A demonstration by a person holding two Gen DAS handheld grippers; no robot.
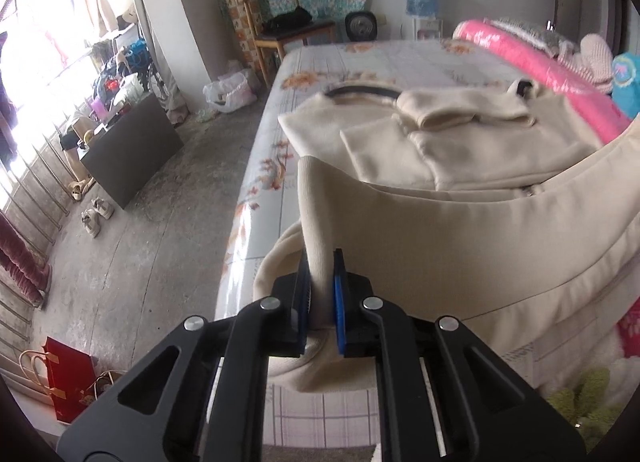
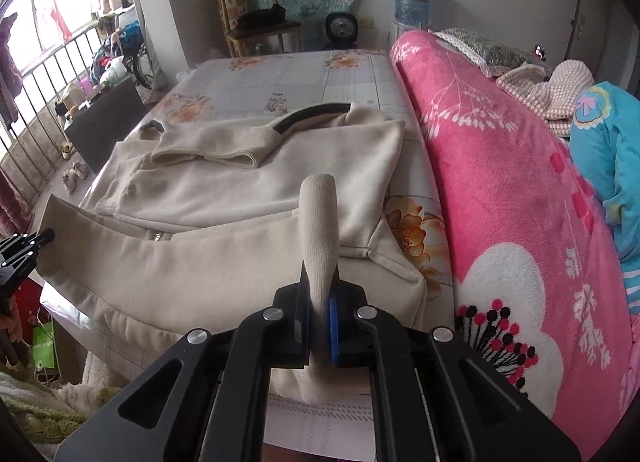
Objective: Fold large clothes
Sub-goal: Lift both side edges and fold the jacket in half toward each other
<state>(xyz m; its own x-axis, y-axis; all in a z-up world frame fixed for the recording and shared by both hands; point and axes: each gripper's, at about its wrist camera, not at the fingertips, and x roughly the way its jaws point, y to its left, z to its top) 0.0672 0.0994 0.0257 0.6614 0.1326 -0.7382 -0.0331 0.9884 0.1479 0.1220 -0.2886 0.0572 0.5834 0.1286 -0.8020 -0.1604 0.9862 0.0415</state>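
Note:
A large cream zip-up jacket [image 1: 420, 150] lies on the bed, sleeves folded over its chest, dark collar lining at the far end. My left gripper [image 1: 322, 266] is shut on the jacket's ribbed hem at the near left corner, lifted off the mattress. In the right wrist view the same jacket [image 2: 224, 190] spreads ahead, and my right gripper [image 2: 320, 282] is shut on the ribbed hem at the near right corner, which stands up between the blue pads. The left gripper [image 2: 44, 240] shows at that view's left edge, holding the stretched hem.
The bed [image 1: 360, 58] has a floral sheet. A pink blanket [image 2: 500, 202] and blue clothes [image 2: 612, 150] are piled along its right side. Left of the bed are a concrete floor, a dark low table [image 1: 132, 150], shoes [image 1: 96, 214], a wooden chair [image 1: 280, 26] and a red bag [image 1: 68, 378].

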